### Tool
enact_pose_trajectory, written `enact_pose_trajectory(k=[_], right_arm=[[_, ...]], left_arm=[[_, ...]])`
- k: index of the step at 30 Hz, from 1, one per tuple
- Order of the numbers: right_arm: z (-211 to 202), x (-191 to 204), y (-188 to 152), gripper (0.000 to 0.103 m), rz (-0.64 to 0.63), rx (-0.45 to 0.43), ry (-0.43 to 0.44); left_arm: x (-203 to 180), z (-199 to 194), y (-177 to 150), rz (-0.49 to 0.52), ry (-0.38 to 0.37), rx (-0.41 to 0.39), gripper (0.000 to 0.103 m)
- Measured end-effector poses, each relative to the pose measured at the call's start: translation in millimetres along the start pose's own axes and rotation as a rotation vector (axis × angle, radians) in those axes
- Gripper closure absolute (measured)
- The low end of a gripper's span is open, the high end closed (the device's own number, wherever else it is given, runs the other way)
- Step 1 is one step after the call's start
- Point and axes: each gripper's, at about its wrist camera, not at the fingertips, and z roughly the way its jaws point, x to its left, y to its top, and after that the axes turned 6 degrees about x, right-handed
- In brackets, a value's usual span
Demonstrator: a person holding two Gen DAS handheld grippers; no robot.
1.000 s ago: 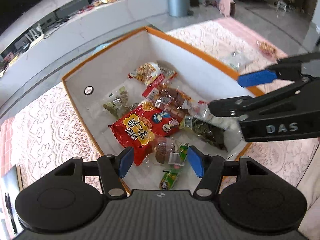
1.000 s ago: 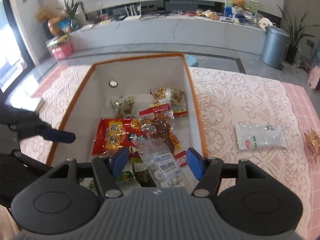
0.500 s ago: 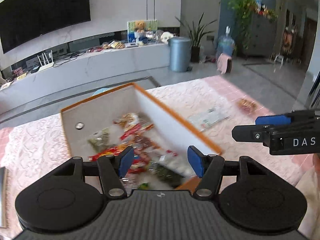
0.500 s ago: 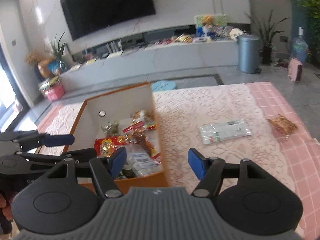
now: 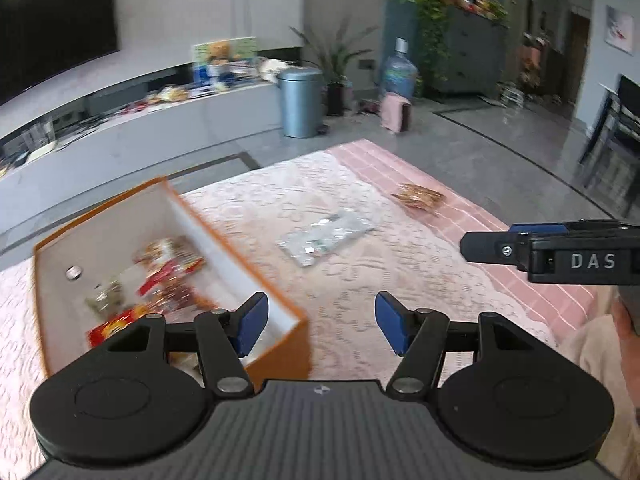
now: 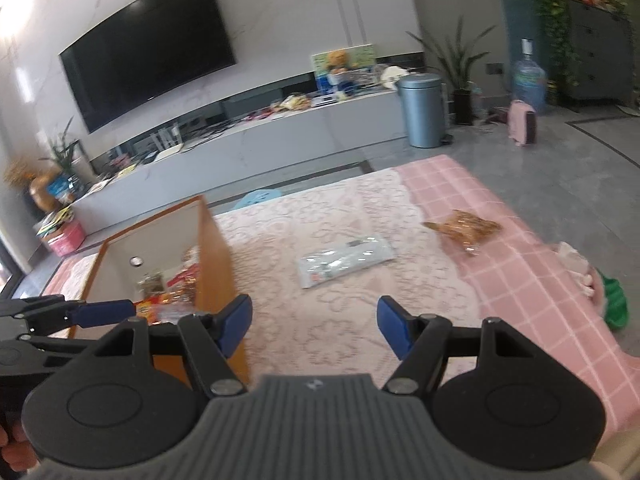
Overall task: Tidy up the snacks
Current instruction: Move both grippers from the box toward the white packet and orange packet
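An orange box (image 5: pixel 224 236) with a white inside stands on the left of the lace-covered table and holds several snack packets (image 5: pixel 168 276); it also shows in the right wrist view (image 6: pixel 212 248). A clear white packet (image 5: pixel 326 234) (image 6: pixel 346 260) lies flat on the lace to its right. A brown snack bag (image 5: pixel 418 196) (image 6: pixel 464 228) lies farther right on the pink checked cloth. My left gripper (image 5: pixel 320 326) is open and empty, above the box's near right corner. My right gripper (image 6: pixel 314 328) is open and empty, above the lace beside the box.
The table's right edge drops off past the pink cloth (image 6: pixel 540 280). A green and pink object (image 6: pixel 600 292) lies at that edge. A TV console (image 6: pixel 240 136), a blue bin (image 6: pixel 422 110) and a water jug (image 6: pixel 528 80) stand beyond the table.
Both grippers have lifted out of the box and swung right and upward. The views now take in the table with the two loose packets. Both stay open and empty.
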Motion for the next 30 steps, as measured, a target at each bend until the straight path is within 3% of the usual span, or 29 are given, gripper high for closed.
enact_pose_trajectory(k=[6,17,30], right_arm=[[3,-39,-5,0.029,0.076,0.006,-0.035],[27,-92,4,0.018,0.161,0.012,-0.095],[91,-134,29,0.018,0.26,0.023,-0.163]], left_arm=[[-29,23,15,0.085,-0.071,0.027,0.02],[-54,77,50,0.225,-0.053,0.123,0.019],[-53,142,93,0.361,-0.054,0.209,0.019]])
